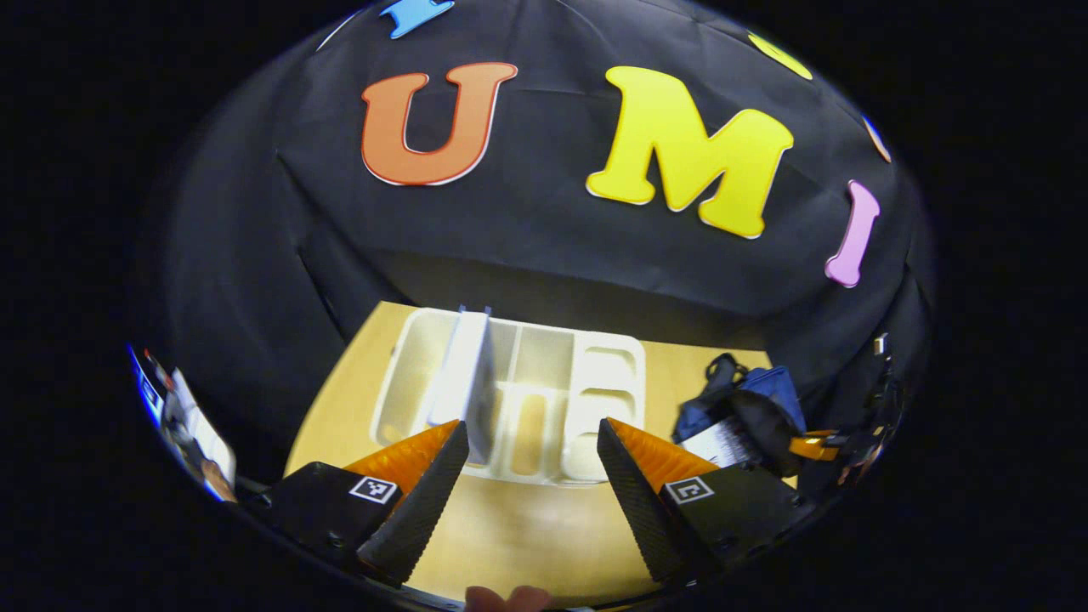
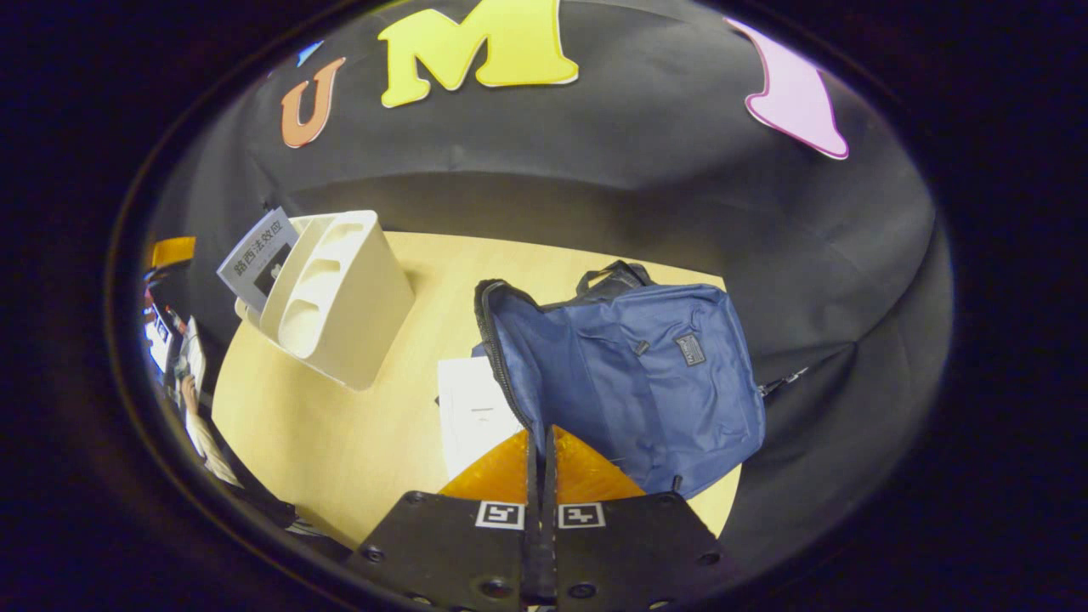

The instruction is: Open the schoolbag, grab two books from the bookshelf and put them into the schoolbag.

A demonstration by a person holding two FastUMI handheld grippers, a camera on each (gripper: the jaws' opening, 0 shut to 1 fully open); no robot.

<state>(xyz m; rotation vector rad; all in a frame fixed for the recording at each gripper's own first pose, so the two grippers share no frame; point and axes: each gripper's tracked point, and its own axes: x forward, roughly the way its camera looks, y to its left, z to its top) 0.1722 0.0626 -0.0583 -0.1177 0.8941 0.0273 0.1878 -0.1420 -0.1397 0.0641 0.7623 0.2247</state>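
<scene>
In the left gripper view, the left gripper hangs above the wooden surface with its jaws wide apart and nothing between them, facing the cream bookshelf, where one white book stands upright in a slot; the dark blue schoolbag lies to the right of the shelf. In the right gripper view, the right gripper has its jaws pressed together over the edge of the schoolbag's unzipped opening, whether pinching fabric I cannot tell, with another white book lying at that opening and the bookshelf standing well apart to the left.
</scene>
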